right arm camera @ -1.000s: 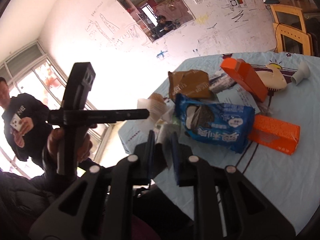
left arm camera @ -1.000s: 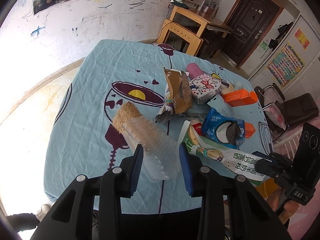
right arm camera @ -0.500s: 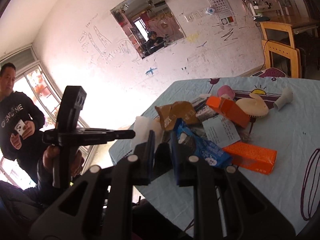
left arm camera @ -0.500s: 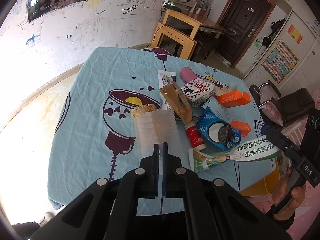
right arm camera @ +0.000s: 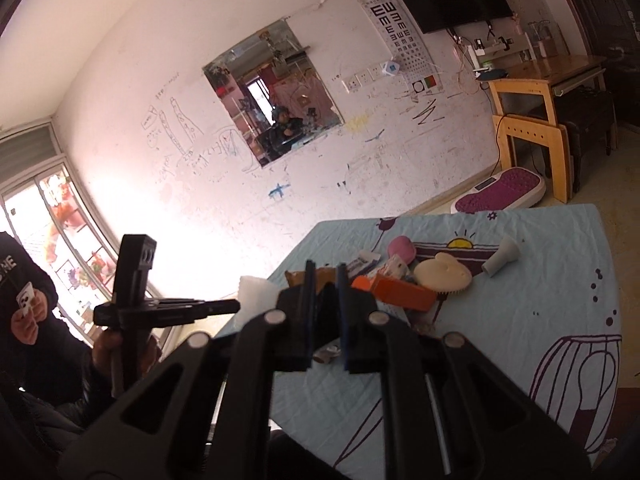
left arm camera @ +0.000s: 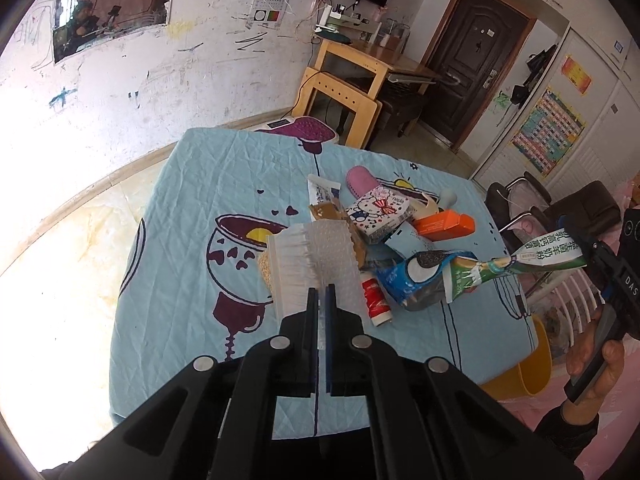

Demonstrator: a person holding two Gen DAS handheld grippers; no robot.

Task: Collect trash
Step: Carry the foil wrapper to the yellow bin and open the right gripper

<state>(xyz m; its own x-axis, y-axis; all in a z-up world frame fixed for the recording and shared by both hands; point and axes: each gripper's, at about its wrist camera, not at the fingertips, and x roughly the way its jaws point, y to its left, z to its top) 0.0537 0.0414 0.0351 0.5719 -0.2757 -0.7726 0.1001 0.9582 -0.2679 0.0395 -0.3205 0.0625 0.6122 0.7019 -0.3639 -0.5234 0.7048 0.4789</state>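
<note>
Jaws of the left gripper (left arm camera: 322,292) are clenched tight on the near edge of a clear bubble-textured plastic wrapper (left arm camera: 320,256), which stands up from the pinch with a wafer-like snack (left arm camera: 265,268) showing at its left side. The wrapper hangs above the blue tablecloth (left arm camera: 192,208), over the middle of the table, just left of the litter pile.

The right gripper (right arm camera: 325,280) is nearly closed, its pads pressed on the end of a green-and-white milk-powder packet (left arm camera: 516,264). In the left wrist view that packet stretches from the right gripper, held by a hand (left arm camera: 592,364) past the table's right edge, back toward the pile; whether its far end touches the cloth cannot be told. In the right wrist view only a dark bit of the packet shows between the pads.

The pile sits toward the right edge of the table: a blue cookie bag (left arm camera: 416,276), an orange box (left arm camera: 444,224), a cartoon-printed carton (left arm camera: 378,210), a brown packet (left arm camera: 326,212), a red-and-white tube (left arm camera: 376,300) and a pink insole (left arm camera: 360,180). A yellow bin (left arm camera: 524,368) stands on the floor beside the near right corner.
</note>
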